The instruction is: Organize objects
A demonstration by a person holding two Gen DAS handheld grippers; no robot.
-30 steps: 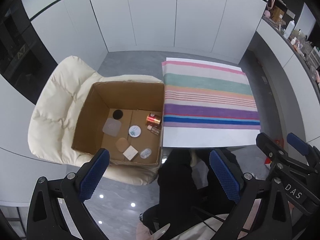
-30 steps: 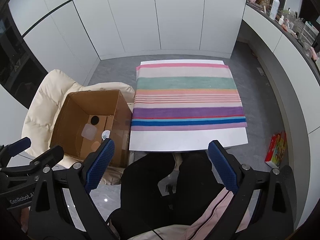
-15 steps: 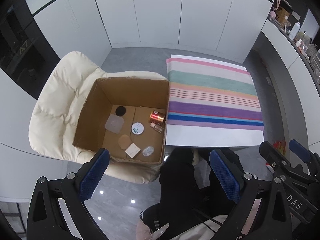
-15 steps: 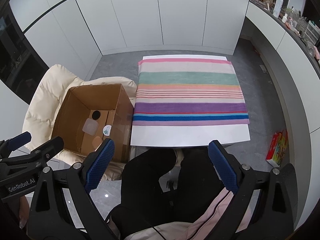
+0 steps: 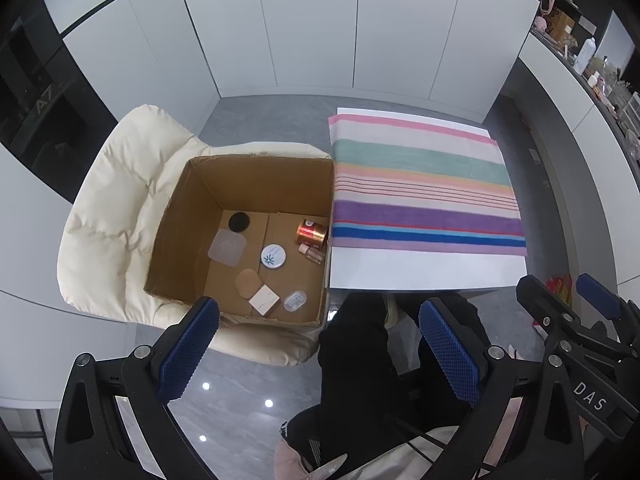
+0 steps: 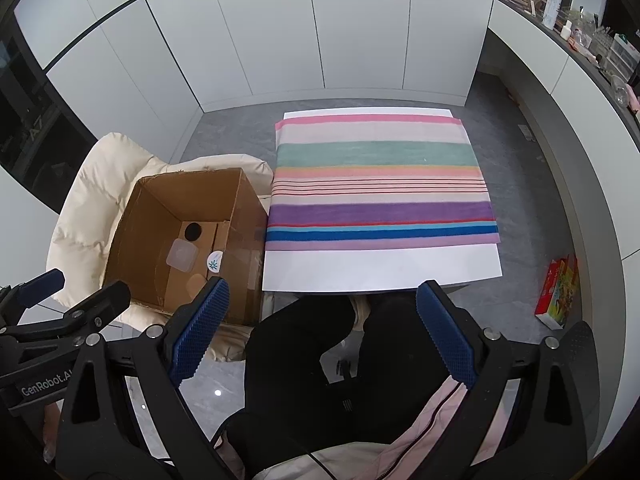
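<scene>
Our left gripper (image 5: 316, 344) and right gripper (image 6: 322, 330) hang spread and empty above the person's lap. Beyond, we see a box (image 5: 188, 216) on a cream chair (image 5: 104, 216), against the table's (image 5: 424, 268) left edge; inside lie a tin (image 5: 312, 231), a round compact (image 5: 273, 256) and small cases. A striped cloth (image 6: 380, 184) covers the table.
</scene>
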